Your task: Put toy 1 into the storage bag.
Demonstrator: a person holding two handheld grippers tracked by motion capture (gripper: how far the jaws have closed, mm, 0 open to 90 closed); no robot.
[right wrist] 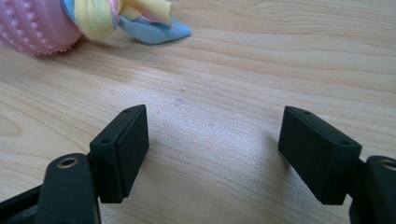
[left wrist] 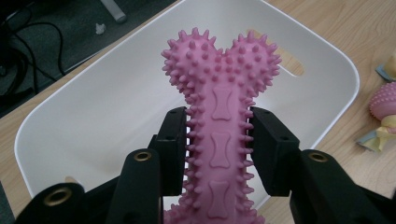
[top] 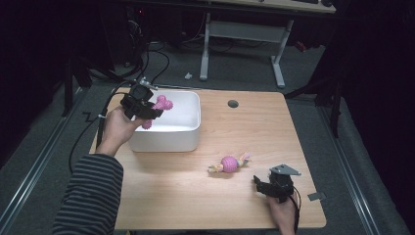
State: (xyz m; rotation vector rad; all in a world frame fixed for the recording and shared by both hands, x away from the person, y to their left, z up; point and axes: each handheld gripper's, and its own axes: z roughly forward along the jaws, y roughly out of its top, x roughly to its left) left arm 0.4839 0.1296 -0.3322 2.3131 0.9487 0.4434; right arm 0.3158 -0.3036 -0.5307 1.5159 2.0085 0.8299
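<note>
Over the near-left corner of the white bin, in the high view, the left gripper holds the pink spiky bone toy, whose knobbed head reaches past the rim toward the bin's middle. The right gripper rests low on the table near its right front, with the pink ball toy with cloth tails just beyond it and to its left; this hand is clearly the nearer one to that ball.

In the left gripper view, the jaws pinch the bone's shaft from both sides; its long axis runs straight out along the jaws, head over the bin's bare floor. Letting go here would likely drop it inside.

In the right gripper view, the jaws stand wide apart around nothing, bare wood between them, and the ball lies ahead and to the left.
</note>
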